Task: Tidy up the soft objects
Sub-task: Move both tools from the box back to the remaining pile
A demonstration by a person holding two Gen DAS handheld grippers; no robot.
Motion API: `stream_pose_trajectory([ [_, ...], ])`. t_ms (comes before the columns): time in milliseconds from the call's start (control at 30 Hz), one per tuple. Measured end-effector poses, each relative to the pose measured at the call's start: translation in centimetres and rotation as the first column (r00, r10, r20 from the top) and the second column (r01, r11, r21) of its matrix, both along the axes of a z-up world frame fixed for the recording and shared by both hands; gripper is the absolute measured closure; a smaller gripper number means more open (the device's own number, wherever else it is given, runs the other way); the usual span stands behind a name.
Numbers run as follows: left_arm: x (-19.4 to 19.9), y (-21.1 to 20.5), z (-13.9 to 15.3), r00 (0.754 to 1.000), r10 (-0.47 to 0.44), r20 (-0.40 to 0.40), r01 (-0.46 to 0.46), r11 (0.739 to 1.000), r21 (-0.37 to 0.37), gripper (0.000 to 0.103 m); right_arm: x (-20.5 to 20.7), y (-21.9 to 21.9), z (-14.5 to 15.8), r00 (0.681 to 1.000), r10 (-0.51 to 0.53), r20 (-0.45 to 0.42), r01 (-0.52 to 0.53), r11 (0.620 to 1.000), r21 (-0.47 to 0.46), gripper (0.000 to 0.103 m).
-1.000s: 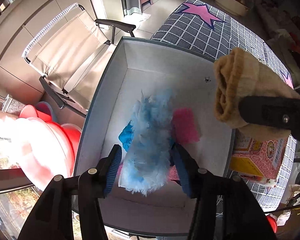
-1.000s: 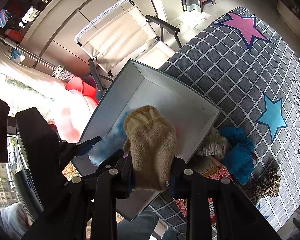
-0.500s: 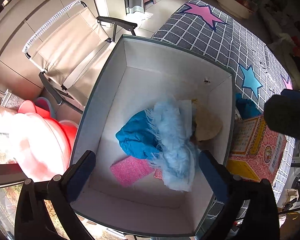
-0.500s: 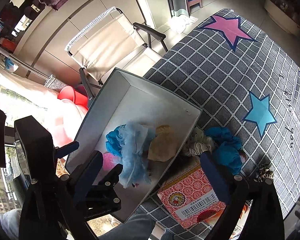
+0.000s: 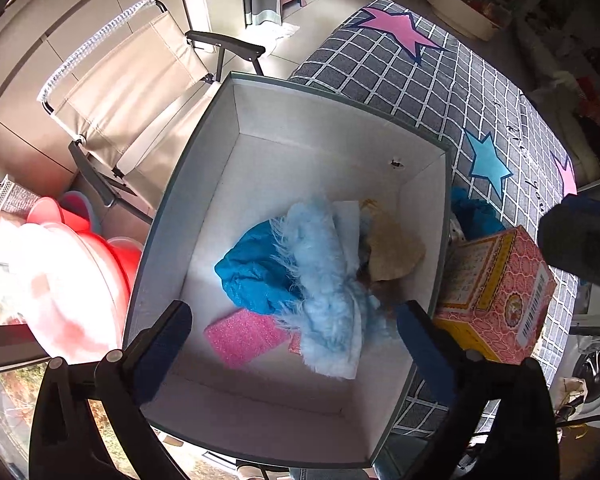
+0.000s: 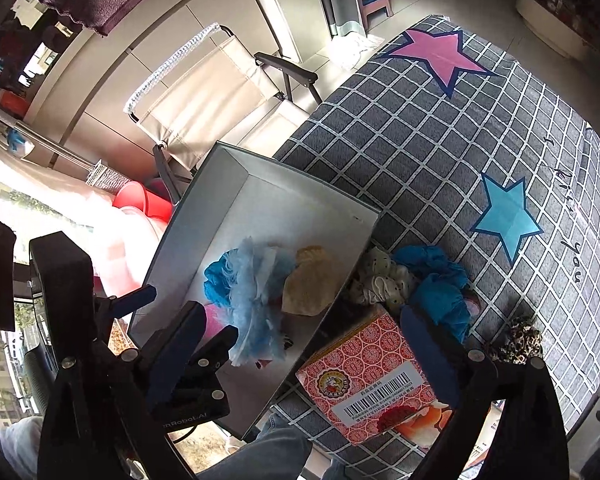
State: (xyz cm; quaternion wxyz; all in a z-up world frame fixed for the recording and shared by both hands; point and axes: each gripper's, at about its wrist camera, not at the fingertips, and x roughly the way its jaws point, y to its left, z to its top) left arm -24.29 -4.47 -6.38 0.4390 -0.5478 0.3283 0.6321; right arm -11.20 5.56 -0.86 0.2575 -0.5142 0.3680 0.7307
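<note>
Both grippers, left gripper [image 5: 292,328] & right gripper [image 6: 300,336], released wide above box [image 5: 220,128] w/ tan sock [image 5: 396,252] inside.

The right tool [image 6: 300,338] hangs wide open, empty, over the box [image 6: 260,168] holding the tan sock [image 6: 310,282].

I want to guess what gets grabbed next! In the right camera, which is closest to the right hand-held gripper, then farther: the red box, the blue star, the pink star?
1. Red box, just below the right hand-held gripper.
2. Blue star, mid-blanket, right.
3. Pink star, far end.
</note>
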Motion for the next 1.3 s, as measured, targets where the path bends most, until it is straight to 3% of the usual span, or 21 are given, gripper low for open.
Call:
stream_pose_trajectory([
  [400, 2.7, 2.3, 1.3, 0.992, -0.089, -0.087, 0.091, 0.995, 0.025, 0.000, 9.1, 3.4, -0.7, 0.974, -0.223, 0.027, 0.223, 0.975, -0.009, 0.004],
  [633, 3.4, 3.4, -0.1, 0.978, -0.146, -0.150, 0.146, 0.989, -0.014, 0.000, 13.3, 3.3, -1.6, 0.949, -0.313, 0.037, 0.314, 0.949, -0.031, 0.004],
  [800, 4.7, 3.7, -1.4, 0.969, -0.222, -0.111, 0.224, 0.975, 0.000, 0.000, 15.1, 2.7, -2.4, 0.940, -0.338, 0.048, 0.341, 0.939, -0.049, 0.004],
  [1033, 5.0, 3.8, -2.3, 0.965, -0.259, -0.038, 0.260, 0.965, 0.032, 0.000, 16.9, 2.2, -3.4, 0.931, -0.356, 0.074, 0.361, 0.930, -0.064, 0.004],
  [1300, 6.3, 2.7, -2.2, 0.959, -0.281, -0.047, 0.283, 0.959, 0.032, 0.000, 17.9, 2.5, -4.4, 0.921, -0.378, 0.090, 0.385, 0.920, -0.080, 0.004],
])
